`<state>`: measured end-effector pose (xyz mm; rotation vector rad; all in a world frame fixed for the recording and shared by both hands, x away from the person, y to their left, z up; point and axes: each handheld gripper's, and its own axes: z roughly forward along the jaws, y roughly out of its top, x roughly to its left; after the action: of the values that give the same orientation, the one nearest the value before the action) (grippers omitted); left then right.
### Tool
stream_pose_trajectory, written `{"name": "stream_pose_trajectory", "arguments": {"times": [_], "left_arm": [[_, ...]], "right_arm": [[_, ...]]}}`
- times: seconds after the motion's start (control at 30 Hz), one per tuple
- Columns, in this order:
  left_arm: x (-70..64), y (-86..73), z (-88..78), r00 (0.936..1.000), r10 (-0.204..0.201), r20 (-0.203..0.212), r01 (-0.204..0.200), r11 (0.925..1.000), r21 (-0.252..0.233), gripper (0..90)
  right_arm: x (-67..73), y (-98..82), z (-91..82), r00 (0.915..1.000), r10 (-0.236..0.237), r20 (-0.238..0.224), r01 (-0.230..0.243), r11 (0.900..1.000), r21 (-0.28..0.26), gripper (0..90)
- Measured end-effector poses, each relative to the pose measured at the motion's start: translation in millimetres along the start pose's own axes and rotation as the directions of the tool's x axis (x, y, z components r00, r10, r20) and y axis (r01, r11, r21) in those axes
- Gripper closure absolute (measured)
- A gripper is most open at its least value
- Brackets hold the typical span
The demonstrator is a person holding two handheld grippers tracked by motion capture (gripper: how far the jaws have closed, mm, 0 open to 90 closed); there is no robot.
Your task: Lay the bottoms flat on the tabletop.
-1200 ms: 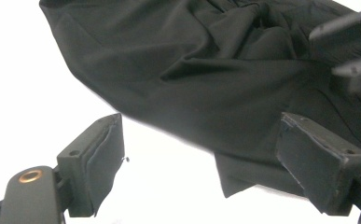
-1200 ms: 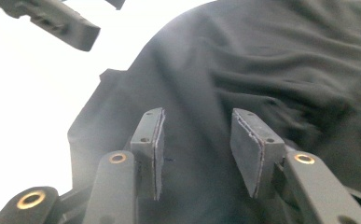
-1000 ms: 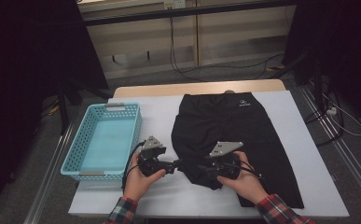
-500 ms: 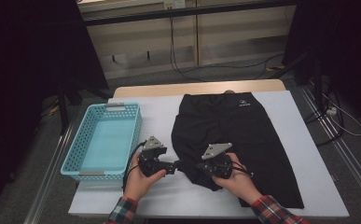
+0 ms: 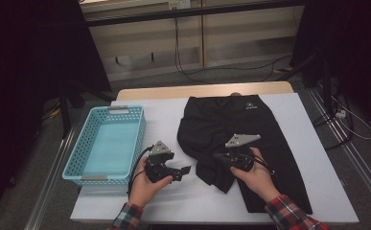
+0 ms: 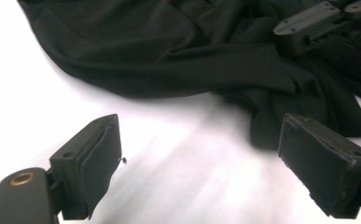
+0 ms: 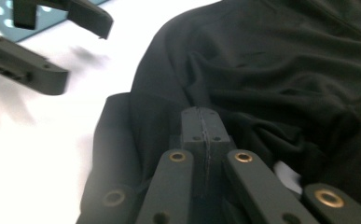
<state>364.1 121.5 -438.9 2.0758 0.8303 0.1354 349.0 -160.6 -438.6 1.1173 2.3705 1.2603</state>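
A white counter (image 5: 293,124) in a dim workroom carries the job: a black garment (image 5: 231,129) lies spread across its right half, still rumpled and only loosely gathered. Nearest the camera, the left gripper (image 6: 201,163) hovers over bare counter just short of the cloth's near edge, fingers spread wide and holding nothing. The right gripper (image 7: 201,128) sits on the garment's near left fold; its fingers have just been closing and now meet, whether pinching cloth cannot be told. Beyond, at left, a light blue basket (image 5: 140,129) waits. Folding and stowing appear barely begun.
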Motion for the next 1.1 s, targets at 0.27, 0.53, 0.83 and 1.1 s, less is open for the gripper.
{"name": "stream_pose_trajectory", "arguments": {"times": [0.27, 0.53, 0.83, 1.1], "left_arm": [[-11.2, 1.8, 10.5, 0.9986, 0.022, 0.048, -0.023, 0.9995, 0.023, 18.1], [-21.0, 7.5, 25.0, 0.9945, 0.048, 0.093, -0.053, 0.9975, 0.047, 42.1], [-27.0, 11.8, 35.5, 0.9880, -0.007, 0.154, -0.009, 0.9944, 0.105, 80.9], [-16.1, 22.5, 9.4, 0.9809, -0.077, 0.178, 0.071, 0.9966, 0.041, 89.2]], "right_arm": [[-3.0, -2.3, -0.8, 0.9988, -0.009, 0.048, 0.008, 1.000, 0.022, 90.0], [-4.8, -2.0, -2.7, 0.9970, -0.001, 0.078, 0.000, 1.000, 0.007, 90.0], [-6.7, -1.6, -6.9, 0.9958, 0.009, 0.092, -0.007, 1.000, -0.025, 90.0], [-5.5, -1.3, -8.0, 0.9975, 0.003, 0.071, 0.000, 1.000, -0.032, 90.0]]}}
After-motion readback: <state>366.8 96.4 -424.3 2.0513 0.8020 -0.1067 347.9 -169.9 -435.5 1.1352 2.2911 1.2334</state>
